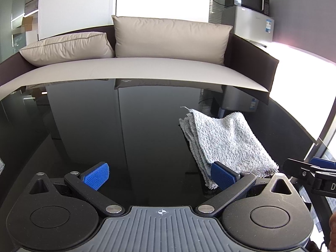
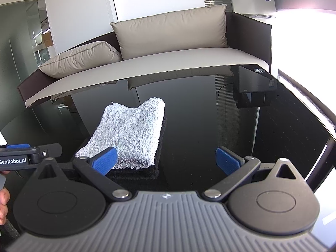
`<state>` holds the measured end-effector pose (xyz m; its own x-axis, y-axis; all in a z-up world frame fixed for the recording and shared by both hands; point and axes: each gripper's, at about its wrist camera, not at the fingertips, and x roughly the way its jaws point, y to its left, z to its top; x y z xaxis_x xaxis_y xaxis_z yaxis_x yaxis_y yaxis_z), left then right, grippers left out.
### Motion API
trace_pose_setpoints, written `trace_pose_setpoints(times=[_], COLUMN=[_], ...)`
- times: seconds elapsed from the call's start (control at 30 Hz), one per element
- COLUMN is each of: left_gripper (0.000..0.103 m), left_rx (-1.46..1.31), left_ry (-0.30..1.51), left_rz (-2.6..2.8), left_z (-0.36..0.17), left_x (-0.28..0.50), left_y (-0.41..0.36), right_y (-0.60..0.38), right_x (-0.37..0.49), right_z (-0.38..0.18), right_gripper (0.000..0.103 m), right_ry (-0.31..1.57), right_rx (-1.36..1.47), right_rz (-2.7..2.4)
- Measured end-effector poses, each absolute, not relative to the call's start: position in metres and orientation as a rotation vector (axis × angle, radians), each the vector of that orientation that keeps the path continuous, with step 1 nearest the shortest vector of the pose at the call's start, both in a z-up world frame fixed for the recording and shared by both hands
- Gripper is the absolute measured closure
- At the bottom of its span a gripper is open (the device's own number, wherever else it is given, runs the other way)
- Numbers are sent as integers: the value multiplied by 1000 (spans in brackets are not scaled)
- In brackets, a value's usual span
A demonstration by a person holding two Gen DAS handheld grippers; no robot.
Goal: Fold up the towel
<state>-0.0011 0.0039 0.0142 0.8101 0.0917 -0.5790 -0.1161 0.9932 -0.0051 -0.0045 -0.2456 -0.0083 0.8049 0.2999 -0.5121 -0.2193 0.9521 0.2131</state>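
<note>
A grey terry towel (image 1: 226, 140) lies folded in several layers on the black glass table (image 1: 126, 126). In the right wrist view the towel (image 2: 130, 132) sits ahead and left of centre. My left gripper (image 1: 159, 176) is open and empty, with its right pad (image 1: 222, 176) in front of the towel's near corner. My right gripper (image 2: 166, 160) is open and empty, with its left pad (image 2: 105, 160) in front of the towel's near edge. Each gripper shows at the edge of the other's view: the right one (image 1: 310, 168) and the left one (image 2: 27, 153).
A sofa (image 1: 147, 67) with two beige cushions stands just beyond the table's far edge. A small fridge (image 1: 252, 23) with a microwave on top stands at the back right. The table's right edge (image 2: 310, 113) is near bright windows.
</note>
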Motion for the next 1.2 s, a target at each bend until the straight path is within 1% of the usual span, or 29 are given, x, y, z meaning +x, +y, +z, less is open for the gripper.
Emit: trace_pose_setpoints(times=[1.2], left_gripper=[1], left_rx=[-23], left_ry=[617], left_rz=[99], left_z=[14], left_x=[-27], left_y=[-4], right_y=[-248], right_x=[-32], right_z=[-9], right_gripper=[1], right_ry=[573], right_rx=[122], right_rz=[288])
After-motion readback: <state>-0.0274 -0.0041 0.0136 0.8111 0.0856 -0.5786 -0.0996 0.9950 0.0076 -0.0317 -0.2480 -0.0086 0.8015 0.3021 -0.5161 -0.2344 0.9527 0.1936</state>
